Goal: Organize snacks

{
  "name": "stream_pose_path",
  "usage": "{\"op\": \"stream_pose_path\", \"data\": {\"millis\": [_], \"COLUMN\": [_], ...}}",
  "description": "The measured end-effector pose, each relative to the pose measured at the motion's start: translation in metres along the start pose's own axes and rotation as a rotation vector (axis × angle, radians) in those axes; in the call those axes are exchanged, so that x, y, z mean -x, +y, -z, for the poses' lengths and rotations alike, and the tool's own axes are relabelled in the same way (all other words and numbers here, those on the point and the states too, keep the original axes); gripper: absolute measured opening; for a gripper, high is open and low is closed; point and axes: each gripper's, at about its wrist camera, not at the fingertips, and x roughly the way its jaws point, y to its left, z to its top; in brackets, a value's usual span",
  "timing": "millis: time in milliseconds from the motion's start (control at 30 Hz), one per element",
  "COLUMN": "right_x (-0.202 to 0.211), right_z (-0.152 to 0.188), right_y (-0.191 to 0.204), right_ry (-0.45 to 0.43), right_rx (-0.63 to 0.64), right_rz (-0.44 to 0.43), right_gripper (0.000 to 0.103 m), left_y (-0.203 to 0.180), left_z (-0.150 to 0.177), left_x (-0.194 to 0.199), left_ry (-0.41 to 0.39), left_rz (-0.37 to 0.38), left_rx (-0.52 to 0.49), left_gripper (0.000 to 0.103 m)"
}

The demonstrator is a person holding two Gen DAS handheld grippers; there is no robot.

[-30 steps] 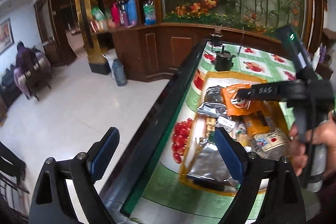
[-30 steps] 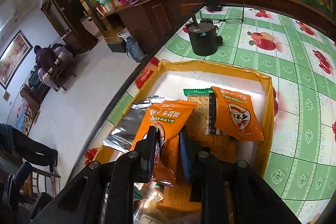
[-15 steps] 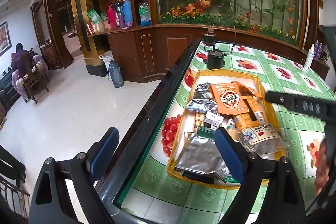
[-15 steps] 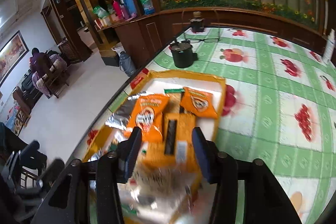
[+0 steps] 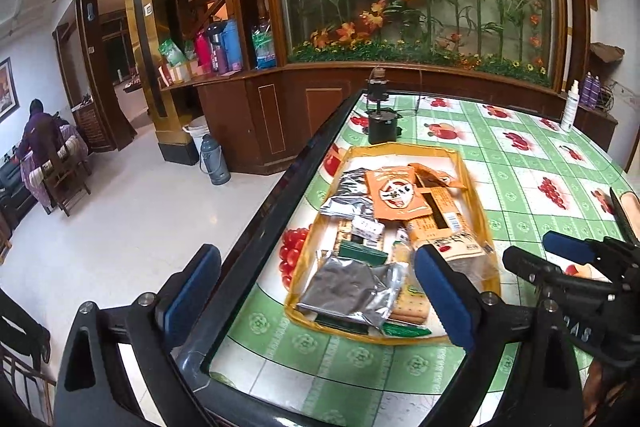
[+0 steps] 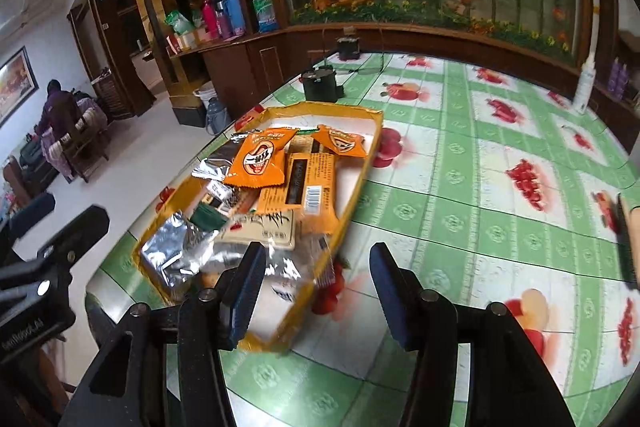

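Observation:
A yellow tray [image 5: 474, 195] [image 6: 362, 167] lies on the green fruit-print table, full of snack packets. An orange packet [image 6: 260, 159] [image 5: 394, 193] rests on top near the far end, a second orange packet [image 6: 341, 141] beside it, silver foil bags [image 5: 352, 287] [image 6: 176, 251] at the near end. My right gripper [image 6: 316, 259] hovers over the tray's near right corner; its jaws are opening and nothing is between them. My left gripper [image 5: 316, 259] hangs before the tray's near edge, jaws opening wide, also empty. Each gripper shows in the other's view [image 5: 548, 259] [image 6: 56, 219].
A black pot [image 5: 382, 125] [image 6: 320, 85] stands past the tray's far end. A white spray bottle [image 5: 570, 107] [image 6: 586, 83] is at the far right corner. The table's dark rim [image 5: 288, 195] runs along the left, with white floor beyond. A person sits far left [image 5: 40, 131].
My right gripper let go of the orange packet, which now lies in the tray, then opened and drew back toward the near end. My left gripper also pulled back and widened.

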Motion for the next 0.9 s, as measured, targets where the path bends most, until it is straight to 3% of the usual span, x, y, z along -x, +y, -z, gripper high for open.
{"op": "stream_pose_path", "data": {"millis": [100,233,367,467,667,900], "right_x": [0.013,0.025,0.033,0.037,0.037,0.033], "right_z": [0.009,0.019,0.023,0.026,0.032,0.039], "right_y": [0.001,0.002,0.0,-0.001,-0.001,0.0], "right_ry": [-0.042,-0.081,-0.097,-0.107,-0.106,-0.086], "right_rx": [0.014,0.024,0.016,0.01,0.012,0.024], "right_rz": [0.031,0.055,0.046,0.029,0.017,0.017], "right_gripper": [0.071,0.071,0.071,0.071,0.071,0.071], "left_y": [-0.008,-0.015,-0.021,-0.024,-0.031,-0.033], "left_z": [0.002,0.002,0.002,0.002,0.005,0.01], "left_x": [0.004,0.015,0.035,0.048,0.031,0.017], "left_ry": [-0.005,-0.049,-0.147,-0.22,-0.13,-0.077], "left_rz": [-0.003,-0.03,-0.125,-0.117,0.001,0.002], "left_rx": [-0.013,-0.015,-0.008,0.007,0.015,0.031], "left_gripper": [0.097,0.097,0.103,0.103,0.103,0.103]}}
